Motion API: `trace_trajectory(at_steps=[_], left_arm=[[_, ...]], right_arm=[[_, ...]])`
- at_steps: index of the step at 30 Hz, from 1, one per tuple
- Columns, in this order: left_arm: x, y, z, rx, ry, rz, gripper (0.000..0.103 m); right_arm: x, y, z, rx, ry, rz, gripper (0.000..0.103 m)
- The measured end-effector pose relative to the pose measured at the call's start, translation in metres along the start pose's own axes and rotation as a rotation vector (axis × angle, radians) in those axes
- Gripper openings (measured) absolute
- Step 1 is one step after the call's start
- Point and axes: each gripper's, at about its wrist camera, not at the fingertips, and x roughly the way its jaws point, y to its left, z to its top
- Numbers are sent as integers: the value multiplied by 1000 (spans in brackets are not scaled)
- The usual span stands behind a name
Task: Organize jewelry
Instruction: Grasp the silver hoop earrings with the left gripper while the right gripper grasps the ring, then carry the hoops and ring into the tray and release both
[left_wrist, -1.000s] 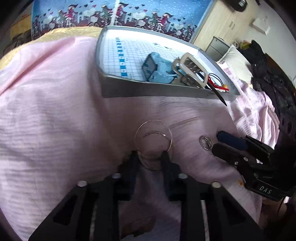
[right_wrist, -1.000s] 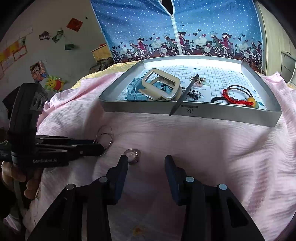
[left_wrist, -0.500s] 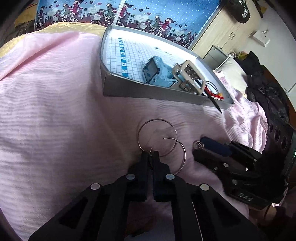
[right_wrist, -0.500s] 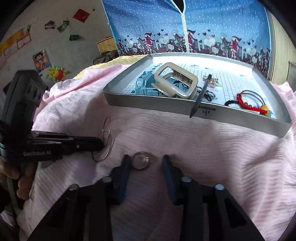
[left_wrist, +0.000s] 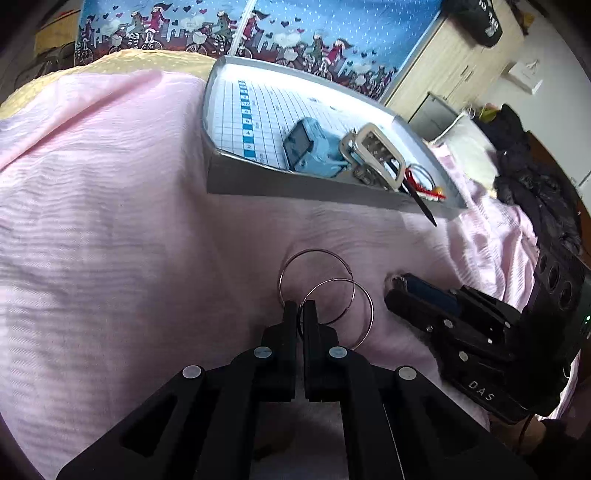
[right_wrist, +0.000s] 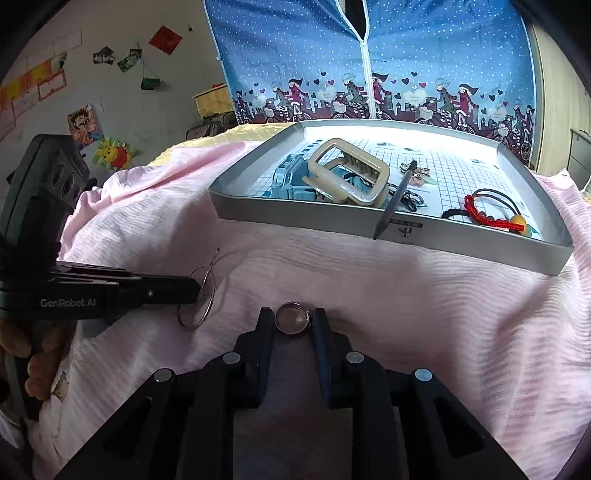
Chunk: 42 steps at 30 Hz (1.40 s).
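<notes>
Pinching 2 thin hoop earrings (left_wrist: 325, 295) at their rims, left tongs (left_wrist: 300, 308) pressed together; light, springy wire, bends easily. Right tongs (right_wrist: 293, 321) pinch the small ring (right_wrist: 292, 322) by its sides; smooth, slippery.

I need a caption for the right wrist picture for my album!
Right tongs close around a small ring on the pink blanket, left tongs holding two hoop earrings.
</notes>
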Motion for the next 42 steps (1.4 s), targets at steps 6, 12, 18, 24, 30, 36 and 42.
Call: trace_trajectory(at_steps=[6, 12, 18, 24, 30, 36, 42], left_arm=[[-16, -31, 6, 11, -26, 89, 1], [-34, -55, 26, -45, -91, 174, 1], [-41, -90, 60, -5, -116, 195, 1], [-10, -115, 101, 27, -169, 214, 1], [33, -105, 121, -8, -195, 234, 1], [50, -82, 132, -70, -194, 224, 1], [55, -79, 133, -73, -207, 221, 1]], right_arm=[[-17, -8, 3, 48, -64, 26, 20], [-51, -28, 12, 169, -151, 72, 20], [-76, -53, 26, 234, -220, 46, 20], [-73, -83, 42, 232, -254, -27, 20], [-56, -112, 53, 186, -251, -75, 20], [-33, -124, 56, 188, -214, -45, 20], [-21, -127, 54, 198, -169, -43, 20]])
